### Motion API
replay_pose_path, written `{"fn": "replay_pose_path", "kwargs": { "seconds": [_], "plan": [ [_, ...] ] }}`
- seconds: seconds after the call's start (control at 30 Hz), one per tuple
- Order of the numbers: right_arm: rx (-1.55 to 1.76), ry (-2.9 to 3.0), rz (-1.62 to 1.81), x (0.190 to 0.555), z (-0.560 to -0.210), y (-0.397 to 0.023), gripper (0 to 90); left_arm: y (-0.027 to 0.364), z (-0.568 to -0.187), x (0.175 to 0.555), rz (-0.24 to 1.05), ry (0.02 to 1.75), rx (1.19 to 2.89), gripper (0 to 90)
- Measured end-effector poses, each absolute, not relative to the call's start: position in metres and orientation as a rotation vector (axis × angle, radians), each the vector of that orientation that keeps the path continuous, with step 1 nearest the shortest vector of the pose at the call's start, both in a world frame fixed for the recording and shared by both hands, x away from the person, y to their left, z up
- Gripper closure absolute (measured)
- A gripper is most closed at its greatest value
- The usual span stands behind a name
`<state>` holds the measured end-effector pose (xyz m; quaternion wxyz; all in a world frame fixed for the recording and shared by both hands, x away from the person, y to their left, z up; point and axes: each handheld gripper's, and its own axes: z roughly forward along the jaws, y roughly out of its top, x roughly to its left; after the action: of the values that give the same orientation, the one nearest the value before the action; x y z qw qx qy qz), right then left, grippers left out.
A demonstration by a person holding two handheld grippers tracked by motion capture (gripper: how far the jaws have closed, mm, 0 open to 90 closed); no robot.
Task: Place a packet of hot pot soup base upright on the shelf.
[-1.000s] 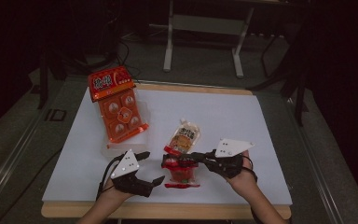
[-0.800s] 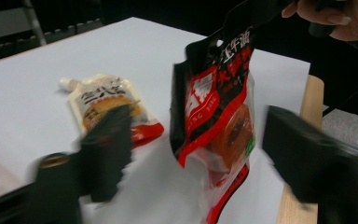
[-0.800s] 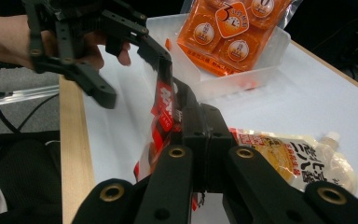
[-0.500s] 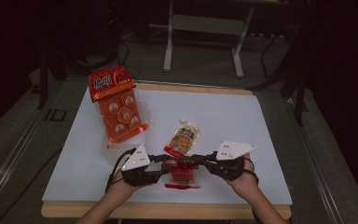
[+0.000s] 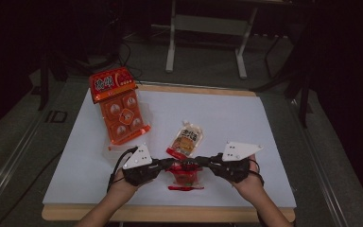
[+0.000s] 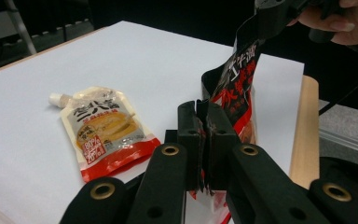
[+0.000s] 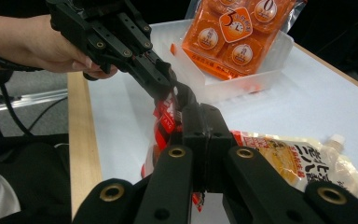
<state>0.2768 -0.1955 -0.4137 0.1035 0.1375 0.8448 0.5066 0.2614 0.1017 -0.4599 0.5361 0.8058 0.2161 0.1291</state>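
While the left gripper (image 5: 166, 164) and right gripper (image 5: 202, 162) each have jaws clamped on a top corner of the red packet (image 5: 185, 176), lifted slightly above the surface (image 5: 246, 123) at its near edge, the film looks light, limp and slippery, so the sealed corners seem the safest hold.
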Motion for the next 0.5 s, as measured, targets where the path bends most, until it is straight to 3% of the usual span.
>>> {"fn": "replay_pose_path", "kwargs": {
  "seconds": [0.37, 0.5],
  "plan": [
    [0.407, 2.462, 1.588, 0.275, -0.405, -0.200, 90.0, 0.106, -0.440, 0.257, 0.331, 0.462, 1.906, 88.5],
    [0.387, 2.433, 1.612, 0.272, -0.396, -0.200, 82.1, 0.110, -0.427, 0.255, 0.367, 0.424, 1.922, 88.6]
  ]
}}
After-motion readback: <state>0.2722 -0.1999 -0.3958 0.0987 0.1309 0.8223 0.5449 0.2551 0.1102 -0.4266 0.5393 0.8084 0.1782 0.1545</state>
